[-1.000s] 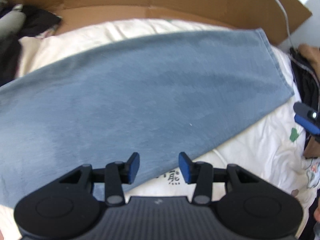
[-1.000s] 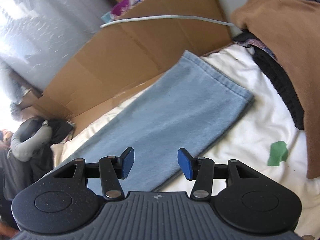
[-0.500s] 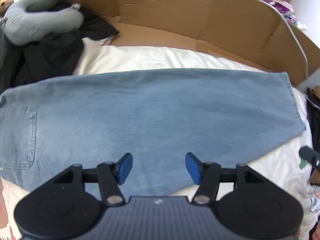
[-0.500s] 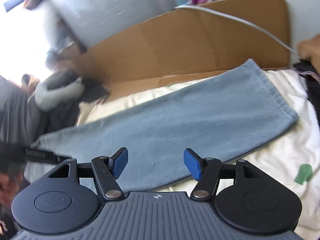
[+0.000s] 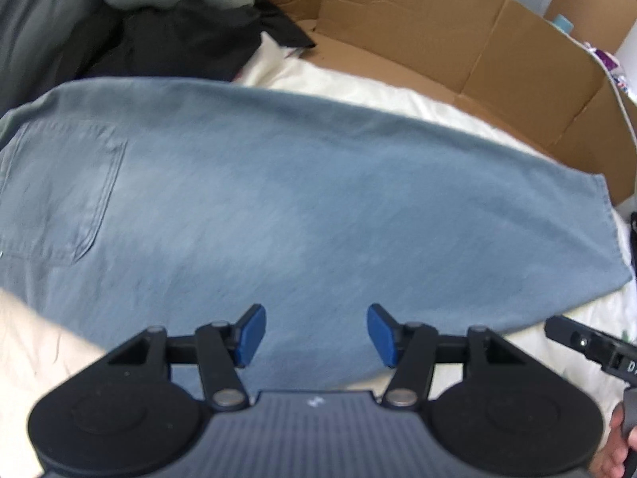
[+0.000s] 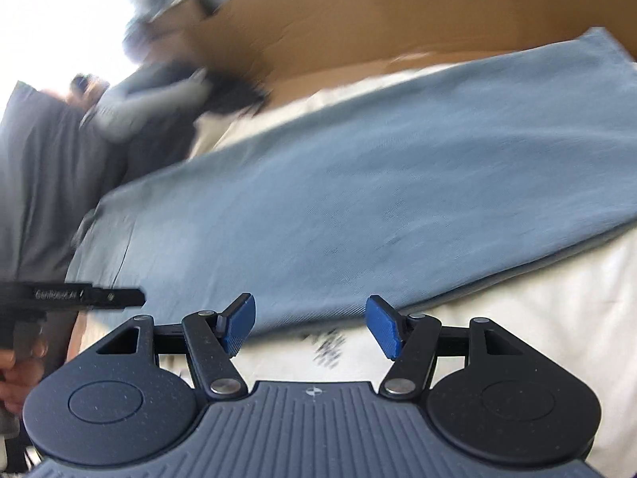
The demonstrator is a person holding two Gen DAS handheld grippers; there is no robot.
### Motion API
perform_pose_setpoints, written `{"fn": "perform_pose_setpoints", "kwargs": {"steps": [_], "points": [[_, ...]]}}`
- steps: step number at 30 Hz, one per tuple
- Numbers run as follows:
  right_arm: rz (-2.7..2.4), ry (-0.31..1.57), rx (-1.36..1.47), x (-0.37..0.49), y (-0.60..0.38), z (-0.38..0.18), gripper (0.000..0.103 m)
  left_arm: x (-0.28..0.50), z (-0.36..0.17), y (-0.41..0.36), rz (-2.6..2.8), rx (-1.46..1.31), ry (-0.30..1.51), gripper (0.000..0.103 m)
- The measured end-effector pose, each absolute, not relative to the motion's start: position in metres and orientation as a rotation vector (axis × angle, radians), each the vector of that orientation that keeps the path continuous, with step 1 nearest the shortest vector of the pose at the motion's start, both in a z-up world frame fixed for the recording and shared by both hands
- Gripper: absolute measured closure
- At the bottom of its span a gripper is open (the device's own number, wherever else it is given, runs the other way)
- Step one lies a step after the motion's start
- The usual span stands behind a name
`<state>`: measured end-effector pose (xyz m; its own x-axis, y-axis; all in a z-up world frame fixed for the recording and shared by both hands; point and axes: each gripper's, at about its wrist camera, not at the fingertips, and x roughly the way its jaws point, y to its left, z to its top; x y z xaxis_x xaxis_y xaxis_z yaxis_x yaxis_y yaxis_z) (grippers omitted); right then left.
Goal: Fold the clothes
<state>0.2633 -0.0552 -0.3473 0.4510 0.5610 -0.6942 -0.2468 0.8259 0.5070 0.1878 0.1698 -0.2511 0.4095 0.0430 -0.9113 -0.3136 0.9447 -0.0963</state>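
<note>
Your left gripper point(image 5: 312, 332) stands with its blue pads apart and nothing between them; its jaws have just been opening. It hangs over the lower edge of the pale blue denim jeans point(image 5: 302, 207), which lie flat across the centre of the frame on the cream bedsheet point(image 5: 36, 342), back pocket at the left, hem at the right. Your right gripper point(image 6: 310, 326) is likewise spread and empty, jaws just opened, over the jeans' near edge point(image 6: 358, 207). Brown cardboard panels point(image 5: 458, 40) line the top; dark clothes point(image 5: 171, 40) are heaped upper left.
</note>
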Motion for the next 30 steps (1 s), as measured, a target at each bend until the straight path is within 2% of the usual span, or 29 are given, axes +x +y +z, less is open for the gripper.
{"fn": "perform_pose_setpoints", "kwargs": {"steps": [6,12,17,20,30], "points": [[0.603,1.000,0.289,0.258,-0.028,-0.364,0.035,0.164,-0.279,0.177,0.202,-0.321,1.166,0.043],[0.661,1.010,0.232,0.269,-0.016,-0.368,0.035,0.149,-0.291,0.176,0.123,-0.183,1.208,0.043],[0.640,1.018,0.264,0.279,-0.008,-0.375,0.035,0.139,-0.306,0.188,0.153,-0.242,1.258,0.043],[0.643,1.000,0.289,0.281,-0.006,-0.377,0.030,0.136,-0.314,0.194,0.176,-0.272,1.267,0.043],[0.735,0.919,0.291,0.286,0.014,-0.354,0.030,0.133,-0.303,0.202,0.271,-0.290,1.146,0.048]]}}
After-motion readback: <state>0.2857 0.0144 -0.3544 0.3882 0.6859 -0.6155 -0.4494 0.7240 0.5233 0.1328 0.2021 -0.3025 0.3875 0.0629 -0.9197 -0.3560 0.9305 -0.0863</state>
